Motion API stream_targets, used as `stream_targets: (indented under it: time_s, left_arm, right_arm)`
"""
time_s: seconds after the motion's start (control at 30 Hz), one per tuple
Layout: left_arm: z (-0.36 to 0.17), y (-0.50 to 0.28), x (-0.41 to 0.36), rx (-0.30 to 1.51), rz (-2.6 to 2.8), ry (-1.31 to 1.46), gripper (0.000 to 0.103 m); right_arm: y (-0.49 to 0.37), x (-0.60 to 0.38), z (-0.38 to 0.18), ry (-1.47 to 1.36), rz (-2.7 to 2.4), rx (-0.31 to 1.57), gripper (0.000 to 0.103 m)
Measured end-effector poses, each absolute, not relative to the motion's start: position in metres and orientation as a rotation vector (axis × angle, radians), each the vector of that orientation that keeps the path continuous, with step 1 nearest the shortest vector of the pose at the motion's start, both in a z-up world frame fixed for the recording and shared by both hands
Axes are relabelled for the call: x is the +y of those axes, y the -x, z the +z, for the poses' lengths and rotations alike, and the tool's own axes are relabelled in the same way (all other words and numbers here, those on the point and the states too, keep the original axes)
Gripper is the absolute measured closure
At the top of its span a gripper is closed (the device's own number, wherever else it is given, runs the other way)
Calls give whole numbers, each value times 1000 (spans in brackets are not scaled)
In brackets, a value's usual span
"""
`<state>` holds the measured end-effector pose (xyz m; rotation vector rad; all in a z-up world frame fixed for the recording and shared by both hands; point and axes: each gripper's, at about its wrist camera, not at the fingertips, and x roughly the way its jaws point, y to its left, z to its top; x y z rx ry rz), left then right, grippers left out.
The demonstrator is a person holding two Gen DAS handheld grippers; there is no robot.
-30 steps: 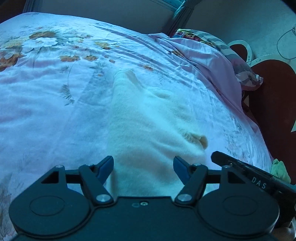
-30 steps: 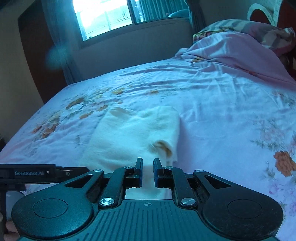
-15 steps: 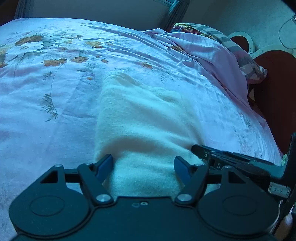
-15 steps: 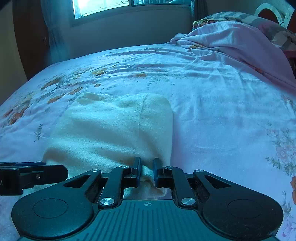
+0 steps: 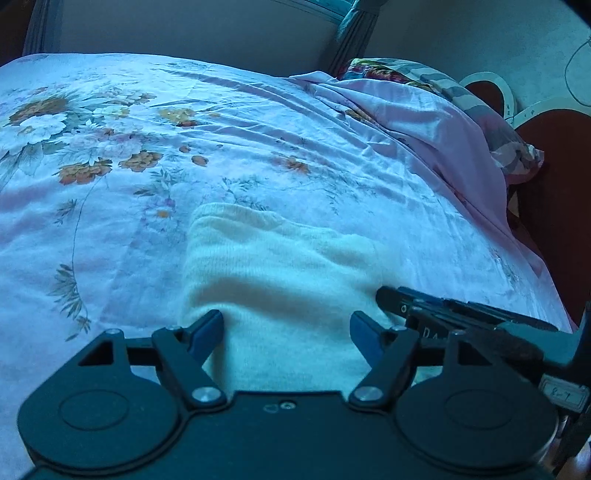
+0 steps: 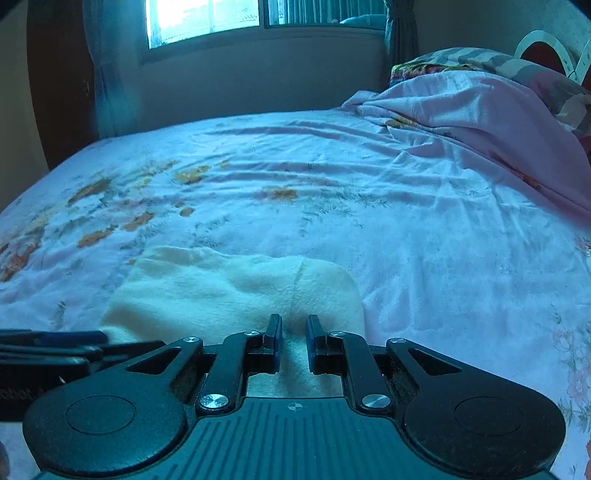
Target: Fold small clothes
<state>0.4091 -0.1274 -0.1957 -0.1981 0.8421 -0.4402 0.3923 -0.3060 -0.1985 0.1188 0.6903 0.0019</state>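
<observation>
A cream knitted garment (image 5: 280,266) lies on the flowered bed sheet (image 5: 110,221), bunched up towards me. My left gripper (image 5: 286,330) stands wide over its near part. Its jaws are opening, and the cloth fills the gap between the blue pads. My right gripper (image 6: 294,336) is shut on a ridge of the same garment (image 6: 229,288) near its right edge. The two grippers sit side by side: the right one (image 5: 461,314) shows at the left view's right edge, the left one (image 6: 55,347) at the right view's left edge.
A crumpled pink quilt (image 6: 461,110) and a patterned pillow (image 5: 424,77) are heaped at the bed's far right. A dark red headboard (image 5: 554,184) stands beyond them. A window (image 6: 207,18) and a wall close the far side. Flat sheet (image 6: 406,240) stretches ahead.
Both grippers have moved forward across the bed with the garment's near edge. The garment now looks shorter and more bunched. The right gripper has drawn in close beside the left one.
</observation>
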Motion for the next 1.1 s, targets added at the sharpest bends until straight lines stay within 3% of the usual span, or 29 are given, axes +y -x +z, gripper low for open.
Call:
stream_targets:
  time_s: [0.17,0.23,0.73,0.87,1.1]
  left_arm:
    - [-209,-435,-132,860,-415,181,31]
    - [-209,-440,-136,853,-420,186,23]
    - [-215,-426,-139,850,-372,114,24]
    - [-210,-404,-143,843,-367,12,23]
    - [-208,-374,-119,906,-344,88,23]
  right_arm:
    - [-411,-311,-211,-113,-13,697,92]
    - [-410,-311,-204,-134,-24,651,92]
    - [-417,-303,-216,-34,-31,710,92]
    - [-406,-303,-202,-44,-19,745,92]
    - [-334,-293,-176,-70,22,662,92]
